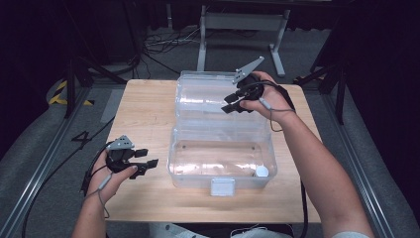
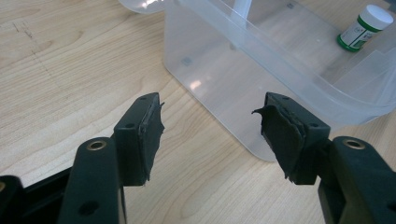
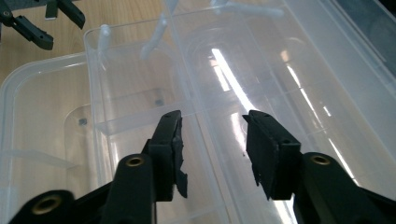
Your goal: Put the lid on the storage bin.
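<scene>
Clear plastic box (image 1: 220, 158) sits open in the middle of the wooden worktop (image 1: 143, 119), its lid (image 1: 208, 94) laid flat behind it. A small white-capped bottle (image 1: 261, 172) stands inside, in the near right corner. The right claw (image 1: 232, 104) hangs over the lid, spread and holding nothing. The left claw (image 1: 146, 158) waits beside the box, also spread.
</scene>
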The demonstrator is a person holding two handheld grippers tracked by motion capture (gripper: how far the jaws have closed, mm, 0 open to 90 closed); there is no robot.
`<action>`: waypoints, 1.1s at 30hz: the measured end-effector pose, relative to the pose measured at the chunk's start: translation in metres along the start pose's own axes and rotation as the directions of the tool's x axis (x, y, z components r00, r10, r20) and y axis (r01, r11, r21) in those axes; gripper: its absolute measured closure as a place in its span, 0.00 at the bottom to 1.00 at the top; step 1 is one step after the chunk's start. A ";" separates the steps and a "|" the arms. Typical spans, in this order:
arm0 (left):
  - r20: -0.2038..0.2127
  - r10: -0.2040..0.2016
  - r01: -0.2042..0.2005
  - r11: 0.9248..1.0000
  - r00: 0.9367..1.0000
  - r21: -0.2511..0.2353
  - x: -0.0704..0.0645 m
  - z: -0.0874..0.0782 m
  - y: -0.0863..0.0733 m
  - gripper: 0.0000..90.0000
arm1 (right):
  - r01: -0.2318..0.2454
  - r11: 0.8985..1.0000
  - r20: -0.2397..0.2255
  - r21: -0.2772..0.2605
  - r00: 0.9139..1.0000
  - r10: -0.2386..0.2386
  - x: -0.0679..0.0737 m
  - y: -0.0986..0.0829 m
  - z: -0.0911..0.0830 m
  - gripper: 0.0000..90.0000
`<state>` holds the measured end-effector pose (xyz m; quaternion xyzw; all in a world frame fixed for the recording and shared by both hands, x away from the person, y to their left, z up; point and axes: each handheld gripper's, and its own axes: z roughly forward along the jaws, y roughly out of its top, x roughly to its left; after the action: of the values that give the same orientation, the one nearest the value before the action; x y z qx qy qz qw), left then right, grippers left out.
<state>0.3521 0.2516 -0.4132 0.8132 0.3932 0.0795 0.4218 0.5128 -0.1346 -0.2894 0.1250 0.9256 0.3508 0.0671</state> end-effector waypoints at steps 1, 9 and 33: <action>0.001 -0.001 0.001 1.000 1.000 0.000 0.000 0.000 0.000 0.43 | 0.008 1.000 -0.001 0.008 1.000 -0.008 -0.001 0.001 0.002 0.67; 0.004 0.000 0.000 1.000 1.000 -0.005 0.000 -0.001 0.000 0.43 | 0.006 0.999 -0.047 0.045 0.999 -0.004 -0.003 0.005 0.014 0.87; 0.056 0.078 -0.075 0.996 0.995 -0.055 -0.025 -0.010 0.017 0.44 | -0.006 1.000 -0.035 -0.006 0.999 0.006 0.000 -0.007 0.011 0.95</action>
<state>0.3401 0.2340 -0.3895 0.8181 0.3468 0.0823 0.4512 0.5138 -0.1327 -0.3022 0.1212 0.9253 0.3558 0.0501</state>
